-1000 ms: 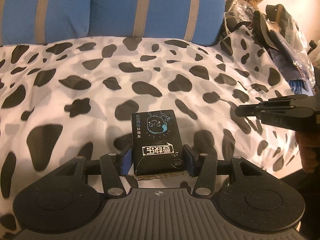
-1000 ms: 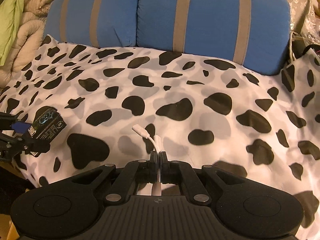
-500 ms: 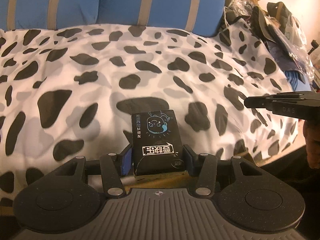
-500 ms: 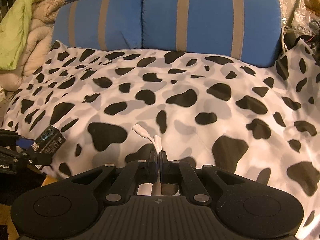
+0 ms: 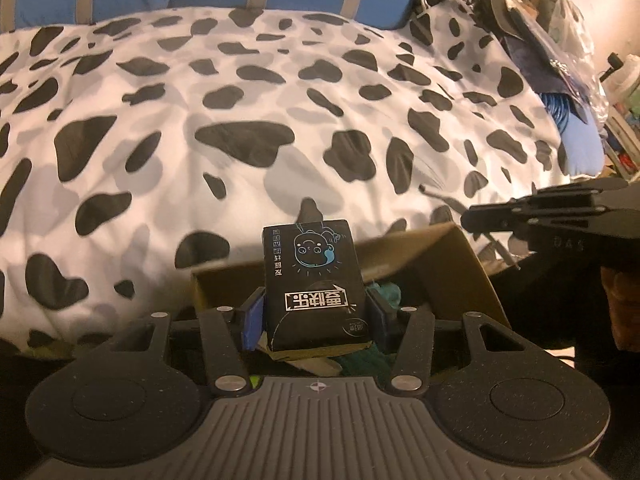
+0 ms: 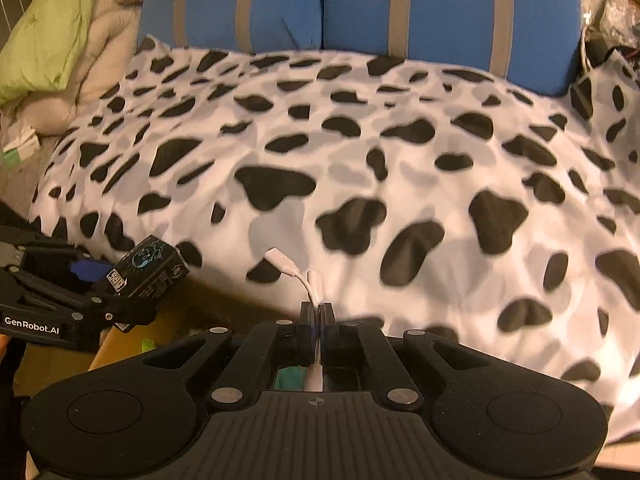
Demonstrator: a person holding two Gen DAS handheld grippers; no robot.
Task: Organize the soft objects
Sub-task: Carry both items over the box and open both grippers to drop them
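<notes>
Left gripper (image 5: 316,314) clamps the black pack (image 5: 314,284) above the cardboard box (image 5: 448,264) at 6 o'clock, seemingly for dropping; right gripper (image 6: 316,322) pinches a white cable (image 6: 294,270).

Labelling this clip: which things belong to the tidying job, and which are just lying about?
In the job:
left tool gripping black printed pack
right tool pinching white cable
brown cardboard box

Lying about:
cow-spotted blanket
blue striped cushions
green quilt

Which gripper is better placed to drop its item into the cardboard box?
Left. The left gripper holds the black pack over the open box; the right gripper, pinching a white cable, sits beside it.
</notes>
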